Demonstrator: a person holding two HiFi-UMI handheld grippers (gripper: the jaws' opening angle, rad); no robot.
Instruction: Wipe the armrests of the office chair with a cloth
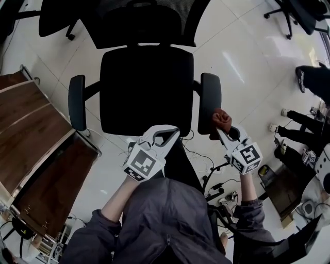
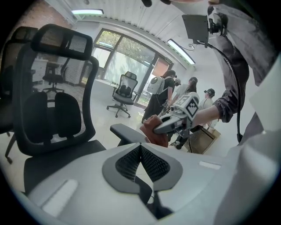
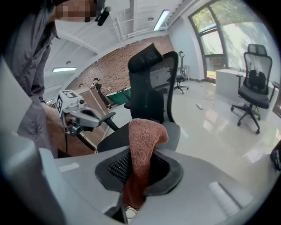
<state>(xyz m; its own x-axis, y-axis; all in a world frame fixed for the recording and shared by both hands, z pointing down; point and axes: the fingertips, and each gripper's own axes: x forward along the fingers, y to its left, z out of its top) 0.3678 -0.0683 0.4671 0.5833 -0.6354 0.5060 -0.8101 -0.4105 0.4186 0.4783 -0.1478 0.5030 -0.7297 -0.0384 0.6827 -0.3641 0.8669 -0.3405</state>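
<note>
A black office chair [image 1: 147, 87] stands in front of me, with its left armrest [image 1: 77, 102] and right armrest [image 1: 210, 102] seen from above. My right gripper [image 1: 224, 129] is shut on a reddish-brown cloth [image 1: 221, 119], which hangs at the near end of the right armrest. In the right gripper view the cloth [image 3: 142, 145] sticks up out of the jaws and droops below them. My left gripper [image 1: 174, 133] hovers over the seat's front edge, shut and empty. The left gripper view shows the armrest [image 2: 127, 132] with the cloth [image 2: 154, 129] beside it.
A wooden desk [image 1: 31, 139] stands at the left, close to the left armrest. Cables [image 1: 216, 185] lie on the floor under my right arm. People [image 1: 314, 82] stand at the right, and other office chairs [image 1: 296, 13] are at the back.
</note>
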